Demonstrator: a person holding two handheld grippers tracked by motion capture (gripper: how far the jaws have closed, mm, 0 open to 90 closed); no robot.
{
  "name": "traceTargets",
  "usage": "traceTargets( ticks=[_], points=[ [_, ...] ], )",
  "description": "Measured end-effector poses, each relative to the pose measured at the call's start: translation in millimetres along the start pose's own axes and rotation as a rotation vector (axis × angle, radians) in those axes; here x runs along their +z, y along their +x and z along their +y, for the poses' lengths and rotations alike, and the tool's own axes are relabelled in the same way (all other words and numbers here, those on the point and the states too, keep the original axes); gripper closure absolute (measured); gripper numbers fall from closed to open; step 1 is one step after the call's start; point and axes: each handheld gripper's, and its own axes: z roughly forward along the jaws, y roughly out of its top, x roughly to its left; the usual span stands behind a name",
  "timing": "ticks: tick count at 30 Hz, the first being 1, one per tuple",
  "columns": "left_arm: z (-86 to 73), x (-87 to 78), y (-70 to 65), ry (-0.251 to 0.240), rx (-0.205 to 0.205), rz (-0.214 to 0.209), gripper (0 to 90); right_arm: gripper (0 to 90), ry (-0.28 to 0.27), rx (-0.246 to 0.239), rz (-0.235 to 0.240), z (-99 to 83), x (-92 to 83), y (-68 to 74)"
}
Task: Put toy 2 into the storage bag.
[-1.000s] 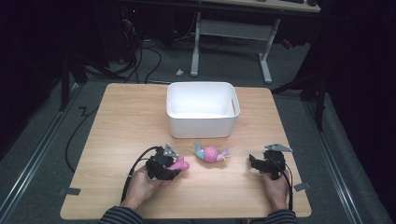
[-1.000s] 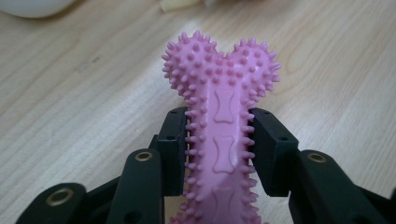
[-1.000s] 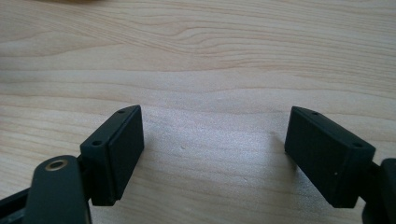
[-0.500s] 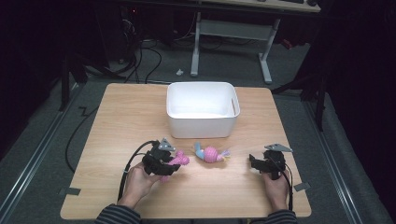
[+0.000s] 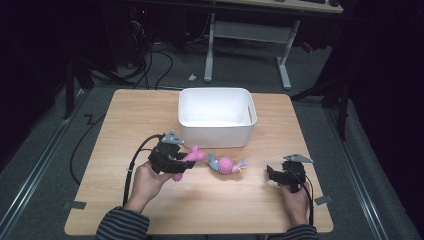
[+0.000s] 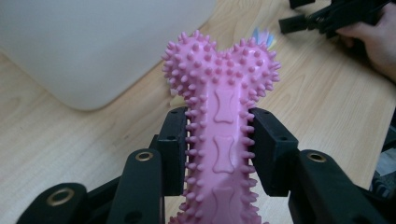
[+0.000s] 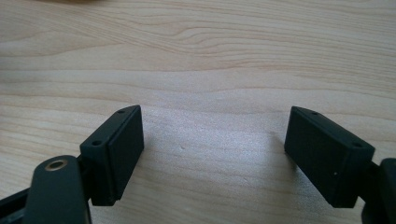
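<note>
A pink spiky bone-shaped toy (image 6: 222, 116) is clamped by its shaft between the jaws of my left gripper (image 6: 219, 140). In the high view the same toy (image 5: 192, 157) sticks out of the left gripper (image 5: 181, 159) just in front of the white bin (image 5: 217, 119), lifted off the wood. A second toy, pink with a blue end and coloured tail (image 5: 225, 164), lies on the table to its right. My right gripper (image 5: 271, 174) rests near the table's right front, jaws wide apart with bare wood between them (image 7: 212, 140).
The wooden table (image 5: 125, 115) stands on a grey floor with cables and a desk frame (image 5: 247, 35) behind it. The white bin looks empty inside. In the left gripper view, a hand with the other gripper (image 6: 336, 16) shows at the top right.
My left gripper has lifted the pink bone toy and shifted slightly forward and right, toward the bin. The right gripper has stayed put.
</note>
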Motion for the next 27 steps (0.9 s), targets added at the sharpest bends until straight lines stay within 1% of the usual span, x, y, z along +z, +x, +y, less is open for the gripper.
traceTargets(
  ticks=[1,2,4,5,7,8,9,10,12,14,18,20,21,22,24,27],
  points=[
    [5.8,-5.0,0.2,-0.016,-0.001,-0.006,59.6,19.8,0.000,0.000,0.000,0.1,0.1,0.0],
    [5.8,-5.0,0.2,-0.016,-0.001,-0.006,59.6,19.8,0.000,0.000,0.000,0.1,0.1,0.0],
    [12.6,-12.5,-1.2,-0.032,0.004,-0.012,59.6,19.9,-0.002,-0.002,0.000,0.2,0.4,-0.1],
    [18.3,-19.6,-2.7,-0.044,0.015,-0.005,59.6,19.9,-0.002,-0.002,-0.001,0.3,0.5,-0.1],
    [20.9,-22.5,-3.0,-0.046,0.018,0.001,59.6,20.0,-0.002,-0.003,0.000,0.5,0.6,-0.1],
    [23.4,-25.3,-2.7,-0.048,0.015,0.003,59.6,20.0,-0.002,-0.005,0.000,0.6,0.7,-0.1],
    [28.4,-30.7,-1.6,-0.059,0.012,0.001,59.6,20.1,-0.002,-0.003,-0.002,0.6,0.7,0.1],
    [28.4,-30.7,-1.6,-0.059,0.012,0.001,59.6,20.1,-0.002,-0.003,-0.002,0.6,0.7,0.1],
    [33.3,-34.4,-0.9,-0.055,0.019,0.006,59.6,20.1,-0.002,-0.003,-0.001,0.6,0.7,0.1],
    [38.4,-36.9,0.6,-0.052,0.017,-0.011,59.6,20.2,-0.002,-0.003,-0.003,0.3,0.4,0.3],
    [50.9,-38.0,2.7,-0.025,0.035,-0.021,59.7,20.3,-0.001,0.000,-0.002,0.4,0.4,0.4],
    [57.9,-39.3,2.9,-0.008,0.061,-0.012,59.7,20.3,-0.002,-0.004,-0.002,0.4,0.5,0.4],
    [62.4,-40.6,3.9,-0.010,0.065,-0.016,59.7,20.3,-0.002,-0.004,-0.001,0.5,0.5,0.3],
    [62.4,-40.6,3.9,-0.010,0.065,-0.016,59.7,20.3,-0.002,-0.004,-0.001,0.5,0.5,0.3],
    [67.3,-41.3,6.9,-0.012,0.058,-0.033,59.6,20.4,-0.002,-0.005,-0.001,0.5,0.5,0.4],
    [76.0,-43.2,9.4,-0.022,0.056,-0.028,59.6,20.3,-0.002,-0.005,0.000,0.4,0.4,0.5]
  ],
)
